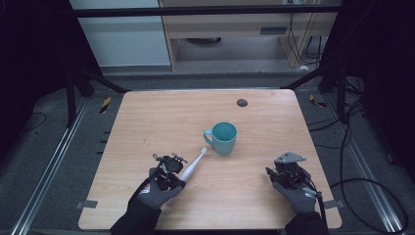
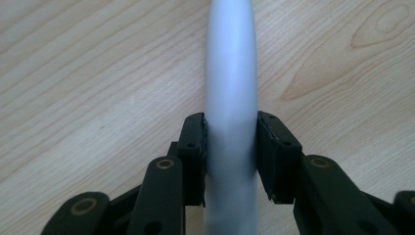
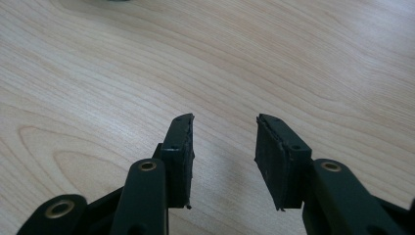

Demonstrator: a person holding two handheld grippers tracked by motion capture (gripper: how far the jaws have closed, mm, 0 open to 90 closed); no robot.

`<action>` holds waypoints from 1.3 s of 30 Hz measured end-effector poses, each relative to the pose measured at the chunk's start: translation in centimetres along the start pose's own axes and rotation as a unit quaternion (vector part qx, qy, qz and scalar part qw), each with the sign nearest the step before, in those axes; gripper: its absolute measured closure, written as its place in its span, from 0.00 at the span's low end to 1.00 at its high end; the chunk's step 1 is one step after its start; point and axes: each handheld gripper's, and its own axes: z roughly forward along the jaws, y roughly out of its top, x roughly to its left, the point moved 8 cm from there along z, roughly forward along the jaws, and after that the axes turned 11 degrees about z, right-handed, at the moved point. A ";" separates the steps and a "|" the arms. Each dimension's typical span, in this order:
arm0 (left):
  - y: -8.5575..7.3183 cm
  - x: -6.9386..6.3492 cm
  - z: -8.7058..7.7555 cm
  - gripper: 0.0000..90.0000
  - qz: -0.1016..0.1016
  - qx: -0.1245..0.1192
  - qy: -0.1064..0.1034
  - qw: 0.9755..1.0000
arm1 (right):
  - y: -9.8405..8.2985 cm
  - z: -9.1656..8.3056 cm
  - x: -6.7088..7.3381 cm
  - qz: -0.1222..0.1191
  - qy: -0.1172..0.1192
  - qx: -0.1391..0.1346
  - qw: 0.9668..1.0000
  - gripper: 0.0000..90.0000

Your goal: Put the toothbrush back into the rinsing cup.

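Both left tongs (image 2: 230,147) pads clamp toothbrush (image 2: 231,88) handle; head near mug (image 1: 223,137).

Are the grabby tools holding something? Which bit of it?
The left tool is shut on the white toothbrush, gripping its thick handle, brush end pointing at the teal mug. The right tool is open, holding nothing.

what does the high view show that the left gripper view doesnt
The high view alone takes in the teal mug, the toothbrush's head beside it, the right gripper and both gloved hands. The left gripper view alone shows the two pads pressed against the handle. Both show the white toothbrush held by the left gripper over the wooden table.
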 end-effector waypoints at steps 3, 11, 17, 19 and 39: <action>-0.1 0.9 -1.0 0.73 -0.013 -0.021 0.007 1.000 | 0.0 -0.1 -0.1 0.002 -0.002 -0.002 1.000 0.64; 0.7 3.1 -3.2 0.73 -0.043 -0.086 0.034 0.995 | 0.2 -0.2 -0.3 0.003 -0.007 -0.012 1.000 0.62; 1.7 4.2 -3.8 0.73 -0.056 -0.116 0.047 0.991 | 0.3 -0.3 -0.3 0.001 -0.009 -0.018 1.000 0.59; 2.4 4.4 -4.1 0.73 -0.054 -0.132 0.049 0.989 | 0.4 -0.3 -0.3 0.004 -0.008 -0.024 1.000 0.58; 10.0 6.5 -6.9 0.73 -0.072 -0.267 0.089 0.957 | 0.9 -0.6 -0.6 0.009 -0.015 -0.048 0.999 0.50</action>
